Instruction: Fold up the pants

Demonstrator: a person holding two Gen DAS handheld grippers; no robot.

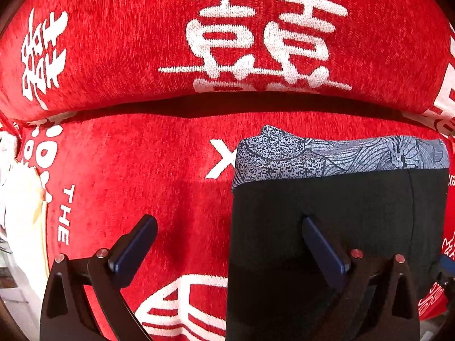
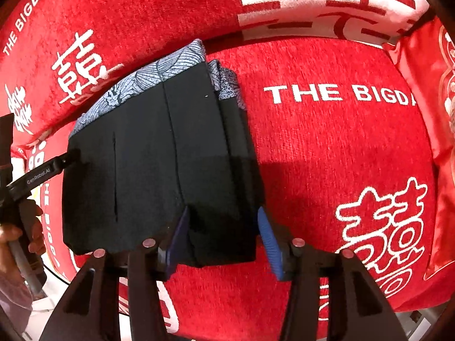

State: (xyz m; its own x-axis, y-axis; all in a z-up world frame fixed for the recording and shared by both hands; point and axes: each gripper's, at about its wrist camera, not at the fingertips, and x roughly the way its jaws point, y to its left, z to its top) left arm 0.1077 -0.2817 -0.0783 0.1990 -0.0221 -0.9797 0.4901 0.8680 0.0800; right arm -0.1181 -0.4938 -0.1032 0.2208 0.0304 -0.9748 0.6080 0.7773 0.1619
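Both grippers' jaws apart over folded pants on red sofa.
L gripper (image 1: 229, 243): jaws wide apart, one finger (image 1: 324, 248) resting on the black fabric, other over the bare seat, nothing clamped. R gripper (image 2: 227, 240): jaws apart w/ the near corner of the pants (image 2: 159, 153) between them, not pinched. Pants lie as a compact black stack, grey patterned waistband (image 1: 341, 155) toward the backrest, on the sofa cover (image 2: 327, 153) (red, white characters + "THE BIGDA" lettering).

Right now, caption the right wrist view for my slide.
Open right gripper straddles the near edge of folded black pants on a red sofa cover.
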